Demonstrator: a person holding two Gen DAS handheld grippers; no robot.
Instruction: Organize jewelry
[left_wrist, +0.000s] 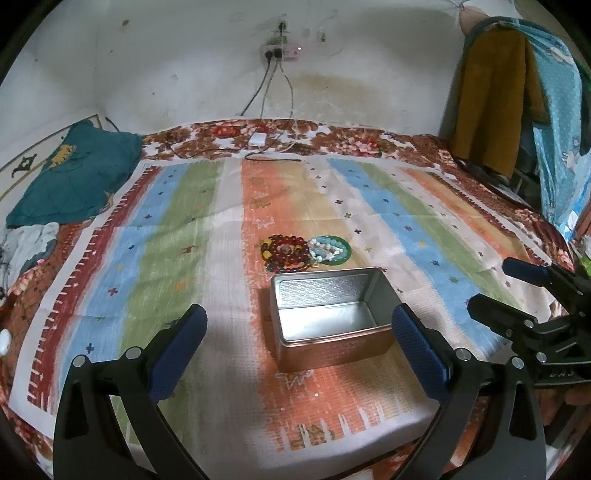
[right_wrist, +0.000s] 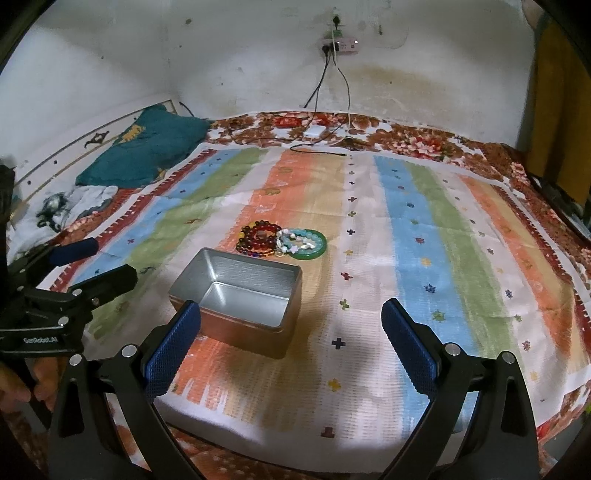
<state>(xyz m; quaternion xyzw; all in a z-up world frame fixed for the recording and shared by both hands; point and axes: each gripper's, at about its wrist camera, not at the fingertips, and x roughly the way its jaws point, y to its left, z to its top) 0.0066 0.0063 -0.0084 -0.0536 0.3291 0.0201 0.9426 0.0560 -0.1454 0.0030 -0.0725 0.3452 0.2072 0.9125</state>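
The jewelry (left_wrist: 304, 251) lies in a small heap near the middle of the bed, on an orange stripe of the striped cloth (left_wrist: 177, 229): dark red bead bracelets (right_wrist: 258, 238) on one side, pale white and turquoise bead strands (right_wrist: 301, 240) touching them, and a green bangle (right_wrist: 320, 248) under the pale strands. Just beside the heap, toward the near edge of the bed, stands an open metal tin (left_wrist: 328, 317), and its inside is bare, so by the look of it nothing has been sorted yet and every piece is left to move. The left tool (left_wrist: 299, 350) hovers over the near edge with its jaws spread wide, framing the tin and pinching nothing; the right tool (right_wrist: 291, 343) hangs alongside it, likewise spread and empty, with the tin at its left finger. Farther out, a teal garment (left_wrist: 77, 181) lies toward the far left corner, and a white charger (right_wrist: 316, 131) with cables sits at the far edge below a wall socket (right_wrist: 340, 46). Clothes (left_wrist: 491, 96) hang past the right edge.
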